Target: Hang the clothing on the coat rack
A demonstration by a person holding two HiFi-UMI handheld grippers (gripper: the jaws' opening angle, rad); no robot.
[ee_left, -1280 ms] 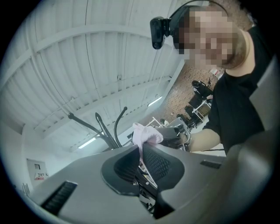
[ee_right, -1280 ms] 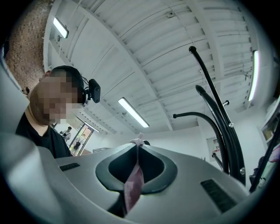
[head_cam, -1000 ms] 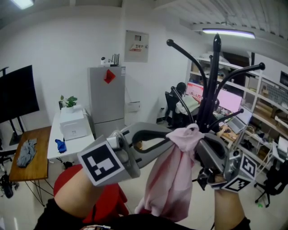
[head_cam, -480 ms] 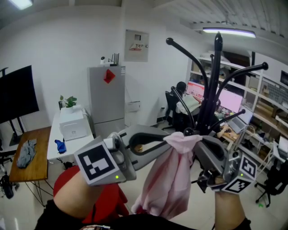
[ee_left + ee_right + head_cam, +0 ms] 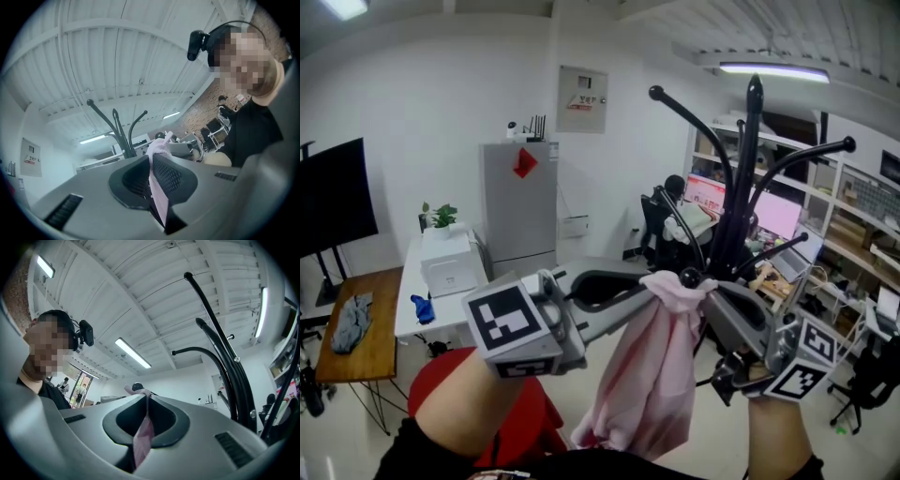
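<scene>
1. White-walled office (background only): grey cabinet against the far wall, white desk beside it, wooden desk further left with a grey cloth on top.
2. Black coat rack: upright central pole, curved hooks spreading outward; right of centre in the head view, behind both tongs.
3. Pink clothing: held up in the air in front of the rack, body hanging loose below; bunched top edge just beside the ball tip of a lower hook (contact not clear).
4. Left tongs: jaws narrow, pinched on the garment's top left, a strip of pink fabric pressed between the pads.
5. Right tongs: jaws likewise narrow, clamped on the top right of the same garment, pink fold caught between the pads.
</scene>
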